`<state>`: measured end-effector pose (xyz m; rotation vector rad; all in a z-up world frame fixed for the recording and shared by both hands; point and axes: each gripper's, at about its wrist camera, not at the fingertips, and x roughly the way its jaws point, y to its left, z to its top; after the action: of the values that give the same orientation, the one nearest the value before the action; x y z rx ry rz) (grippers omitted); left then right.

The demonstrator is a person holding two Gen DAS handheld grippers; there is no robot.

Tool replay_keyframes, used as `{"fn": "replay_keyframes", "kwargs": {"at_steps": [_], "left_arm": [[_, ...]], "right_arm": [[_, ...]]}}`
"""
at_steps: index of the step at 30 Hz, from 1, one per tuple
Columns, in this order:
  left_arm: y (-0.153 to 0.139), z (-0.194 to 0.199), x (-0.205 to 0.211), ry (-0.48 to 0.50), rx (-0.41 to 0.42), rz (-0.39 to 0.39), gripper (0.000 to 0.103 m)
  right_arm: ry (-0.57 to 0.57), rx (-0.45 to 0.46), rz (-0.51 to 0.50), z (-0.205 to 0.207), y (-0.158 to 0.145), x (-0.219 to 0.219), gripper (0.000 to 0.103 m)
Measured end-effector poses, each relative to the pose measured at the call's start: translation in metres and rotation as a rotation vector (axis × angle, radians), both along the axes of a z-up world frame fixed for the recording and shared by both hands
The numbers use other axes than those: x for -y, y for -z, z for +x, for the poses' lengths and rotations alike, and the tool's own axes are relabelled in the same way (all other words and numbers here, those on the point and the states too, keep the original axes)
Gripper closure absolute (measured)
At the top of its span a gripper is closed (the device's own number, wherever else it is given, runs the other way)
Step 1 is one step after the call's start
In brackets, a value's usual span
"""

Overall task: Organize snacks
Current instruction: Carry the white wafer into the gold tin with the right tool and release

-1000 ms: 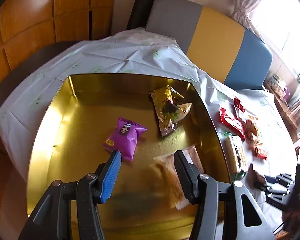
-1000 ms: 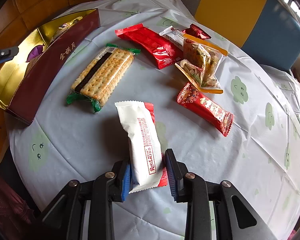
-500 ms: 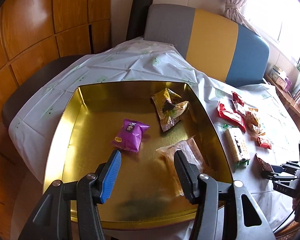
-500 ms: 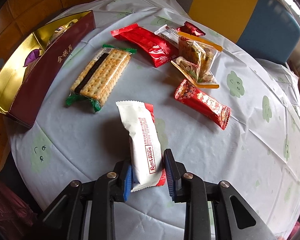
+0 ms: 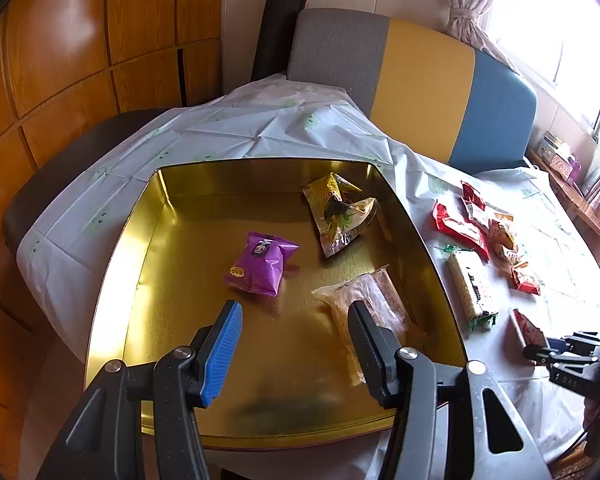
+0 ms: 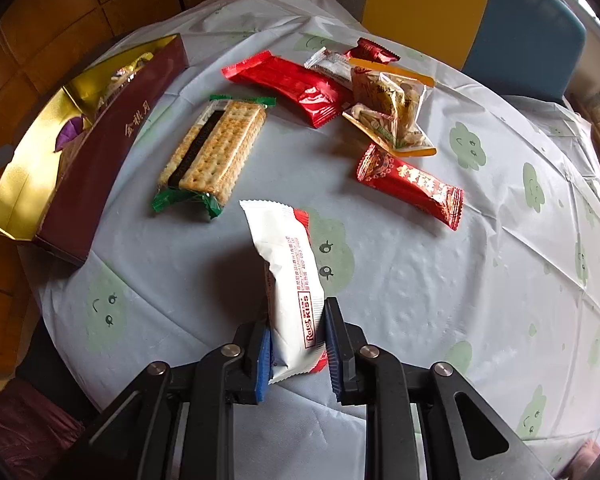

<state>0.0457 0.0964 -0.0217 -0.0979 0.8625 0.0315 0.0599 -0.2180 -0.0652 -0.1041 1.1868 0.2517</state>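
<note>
My right gripper (image 6: 298, 316) is shut on the near end of a white and red snack packet (image 6: 288, 264), pads pressing both sides; its far end points at the table. A cracker pack (image 6: 214, 148), a long red packet (image 6: 296, 86), clear nut bags (image 6: 392, 108) and a red patterned packet (image 6: 410, 184) lie loose on the cloth. My left gripper (image 5: 295, 306) hovers open and empty over the gold tin (image 5: 148, 240), which holds a purple packet (image 5: 260, 264), a yellow-brown packet (image 5: 338, 212) and a clear biscuit pack (image 5: 372, 300).
The tin's maroon outer wall (image 6: 100, 148) stands at the left of the round table's pale blue cloth (image 6: 460, 280). A grey, yellow and blue chair back (image 5: 420, 84) stands behind the table. Wooden wall panels (image 5: 60, 60) are at the left.
The left gripper has drawn back from the tin, which now looks smaller and lower. The right jaws have squeezed tighter on the white packet.
</note>
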Motion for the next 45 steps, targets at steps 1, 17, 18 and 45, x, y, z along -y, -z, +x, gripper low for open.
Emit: {"fn": "replay_keyframes", "kwargs": {"at_steps": [1, 17, 18, 45], "left_arm": [[0.0, -0.001, 0.0, -0.001, 0.003, 0.004, 0.047], [-0.004, -0.007, -0.012, -0.04, 0.023, 0.0, 0.047], [-0.004, -0.007, -0.013, -0.046, 0.024, -0.001, 0.047], [0.0, -0.013, -0.04, -0.103, 0.035, 0.0, 0.047]], "right_arm": [[0.013, 0.01, 0.031, 0.0, -0.005, 0.002, 0.08], [-0.128, 0.088, 0.314, -0.005, -0.065, -0.086, 0.08], [-0.146, 0.09, 0.323, -0.004, -0.067, -0.095, 0.08], [-0.27, 0.098, 0.267, -0.006, -0.05, -0.168, 0.062]]}}
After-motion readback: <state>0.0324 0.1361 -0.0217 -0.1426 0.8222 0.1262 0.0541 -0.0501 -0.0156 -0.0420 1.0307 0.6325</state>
